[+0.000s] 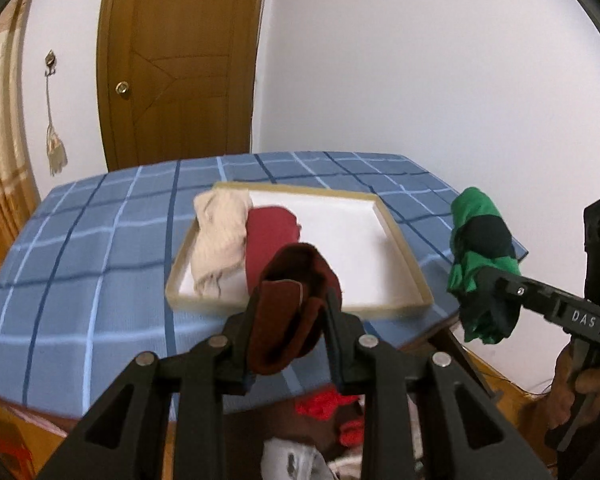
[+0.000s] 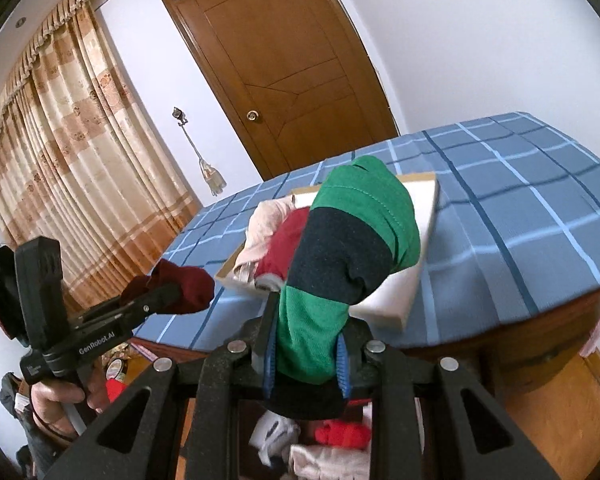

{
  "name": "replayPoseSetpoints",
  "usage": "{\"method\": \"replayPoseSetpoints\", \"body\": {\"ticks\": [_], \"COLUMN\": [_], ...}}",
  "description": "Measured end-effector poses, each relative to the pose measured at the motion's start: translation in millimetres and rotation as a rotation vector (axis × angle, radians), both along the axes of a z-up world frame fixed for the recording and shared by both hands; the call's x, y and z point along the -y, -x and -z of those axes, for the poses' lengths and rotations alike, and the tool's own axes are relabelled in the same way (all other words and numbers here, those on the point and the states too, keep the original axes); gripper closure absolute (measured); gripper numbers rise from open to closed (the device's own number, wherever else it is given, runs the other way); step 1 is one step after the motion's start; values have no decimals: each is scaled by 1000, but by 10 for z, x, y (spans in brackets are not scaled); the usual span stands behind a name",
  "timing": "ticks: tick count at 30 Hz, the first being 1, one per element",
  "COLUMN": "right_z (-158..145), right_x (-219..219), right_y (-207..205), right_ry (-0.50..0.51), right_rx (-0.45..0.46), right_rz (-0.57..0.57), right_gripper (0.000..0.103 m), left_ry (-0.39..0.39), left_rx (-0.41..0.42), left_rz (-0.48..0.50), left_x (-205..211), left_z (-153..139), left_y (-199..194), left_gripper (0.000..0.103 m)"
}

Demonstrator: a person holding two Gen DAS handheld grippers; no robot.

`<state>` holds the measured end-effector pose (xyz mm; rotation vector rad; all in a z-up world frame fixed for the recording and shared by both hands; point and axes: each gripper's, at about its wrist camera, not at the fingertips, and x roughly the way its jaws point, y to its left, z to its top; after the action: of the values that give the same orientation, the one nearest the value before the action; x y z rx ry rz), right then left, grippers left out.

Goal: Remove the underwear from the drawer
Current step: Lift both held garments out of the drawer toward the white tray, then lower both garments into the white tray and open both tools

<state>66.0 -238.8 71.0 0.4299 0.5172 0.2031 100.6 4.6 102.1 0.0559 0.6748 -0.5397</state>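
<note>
My left gripper [image 1: 294, 300] is shut on dark red underwear [image 1: 296, 308] and holds it in the air before the bed; it also shows in the right wrist view [image 2: 180, 286]. My right gripper [image 2: 304, 320] is shut on green and navy underwear [image 2: 340, 256], also seen in the left wrist view [image 1: 480, 256]. A shallow cardboard tray [image 1: 404, 252] on the bed holds a beige garment [image 1: 220, 240] and a red garment [image 1: 268, 236]. Below both grippers the open drawer [image 2: 320, 444] shows red and white clothes.
The bed has a blue checked cover [image 1: 80, 260]. A brown door [image 1: 180, 72] and white wall stand behind it. Curtains [image 2: 72, 152] hang at the left. The wooden bed frame [image 2: 540, 352] runs along the near right.
</note>
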Motion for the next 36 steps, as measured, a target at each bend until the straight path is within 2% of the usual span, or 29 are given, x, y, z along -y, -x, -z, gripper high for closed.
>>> {"method": "replayPoseSetpoints", "body": {"ticks": [6, 16, 22, 30, 32, 34, 35, 36], "right_z": [29, 327, 433, 591, 628, 659, 669, 681], "right_x": [-27, -174, -272, -367, -386, -398, -403, -409], "right_y": [-501, -1173, -1476, -1717, -1755, -1786, -1789, -1798], "right_ry": [10, 15, 8, -5, -8, -15, -19, -26], "right_rx": [-28, -128, -170, -212, -219, -220, -220, -220], "right_rz": [2, -17, -33, -38, -37, -38, -40, -43], "right_gripper": [77, 77, 77, 77, 77, 77, 77, 74], "left_ry": [-32, -81, -93, -111, -102, -108, -121, -138], "left_rx": [-4, -50, -68, -79, -88, -94, -90, -86], "left_rz": [15, 7, 18, -1, -12, -52, -72, -100], "left_x": [175, 311, 383, 422, 425, 420, 420, 423], "left_z": [26, 322, 476, 544, 558, 567, 572, 583], "left_y": [-380, -882, -1118, -1364, -1449, -1535, -1558, -1589], "left_gripper": [77, 77, 77, 77, 68, 46, 26, 12]}}
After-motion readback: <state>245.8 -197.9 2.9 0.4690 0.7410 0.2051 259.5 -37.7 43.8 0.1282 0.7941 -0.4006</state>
